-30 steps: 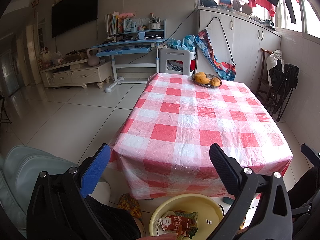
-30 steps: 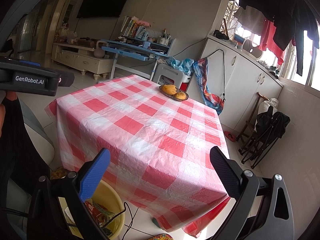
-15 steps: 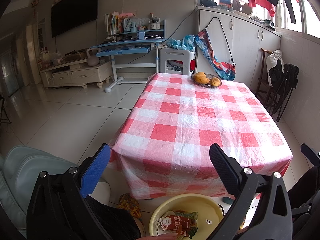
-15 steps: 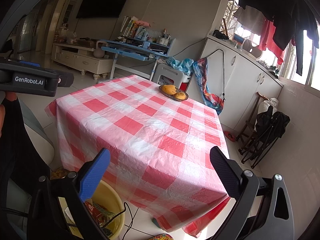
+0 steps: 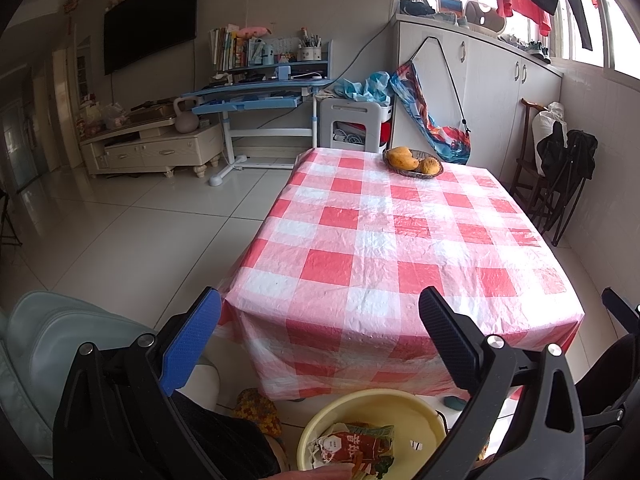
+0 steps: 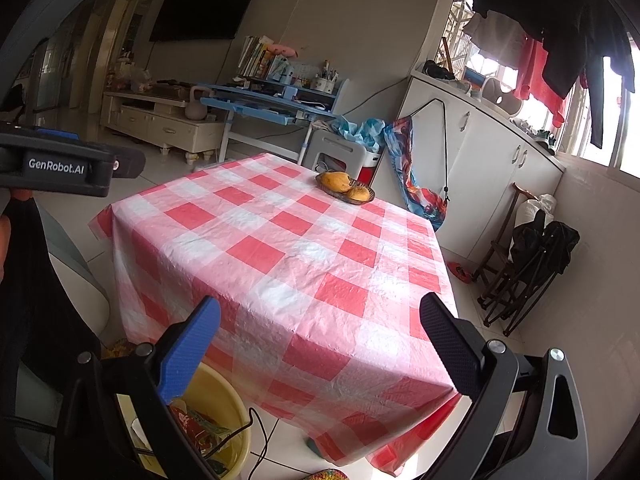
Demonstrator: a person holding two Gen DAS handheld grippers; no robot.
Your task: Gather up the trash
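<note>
Below the bench's near edge, trash [image 5: 354,446] sits in my yellow basin [image 5: 372,404] on the floor; my left tool [image 5: 320,338] and right tool [image 6: 320,340] both gape wide, holding nothing.

- tablecloth [image 5: 384,240]: thin crinkled plastic sheet, faint sheen
- floor [image 5: 132,236]: glossy, smooth tiles
- yellow basin [image 5: 372,408]: smooth plastic
- wrapper [image 5: 356,444] inside: shiny printed foil
- gripper fingers [image 6: 192,352]: matt textured pads
</note>
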